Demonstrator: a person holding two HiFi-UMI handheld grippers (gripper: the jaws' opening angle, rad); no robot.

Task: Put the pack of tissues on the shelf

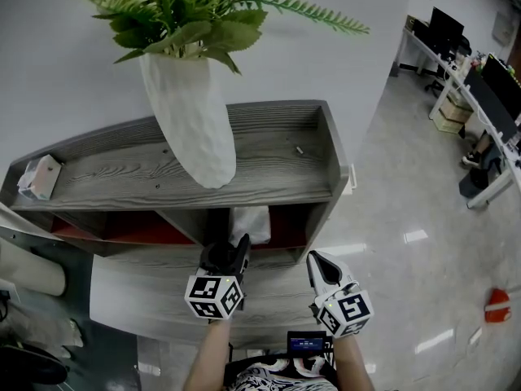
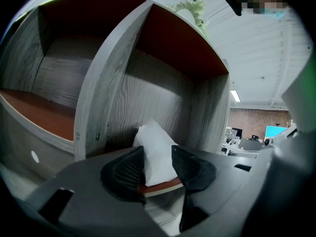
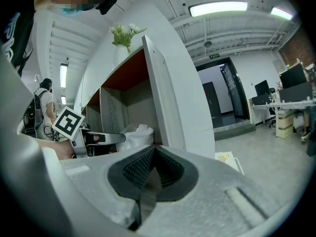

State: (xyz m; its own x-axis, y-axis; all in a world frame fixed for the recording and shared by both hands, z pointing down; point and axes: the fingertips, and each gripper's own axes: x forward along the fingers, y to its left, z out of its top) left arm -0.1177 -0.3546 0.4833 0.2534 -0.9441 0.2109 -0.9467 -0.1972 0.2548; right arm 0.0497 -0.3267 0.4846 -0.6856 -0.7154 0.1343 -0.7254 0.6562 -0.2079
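The white pack of tissues (image 1: 250, 222) stands in the lower middle compartment of the grey wooden shelf (image 1: 277, 149), on its red-brown floor. In the left gripper view the pack (image 2: 155, 147) rises between the two black pads of my left gripper (image 2: 158, 162), whose jaws stand apart around it without pressing. In the head view my left gripper (image 1: 240, 244) reaches into that compartment. My right gripper (image 1: 317, 261) hangs just right of it, in front of the shelf, jaws together and holding nothing. The right gripper view shows the pack (image 3: 136, 135) and the left gripper (image 3: 106, 138) inside the shelf.
A white vase with green plants (image 1: 195, 112) stands on the shelf top, and a small packet (image 1: 39, 177) lies at its left end. A vertical divider (image 2: 106, 83) borders the compartment on the left. Polished floor with a red object (image 1: 496, 304) and desks lies to the right.
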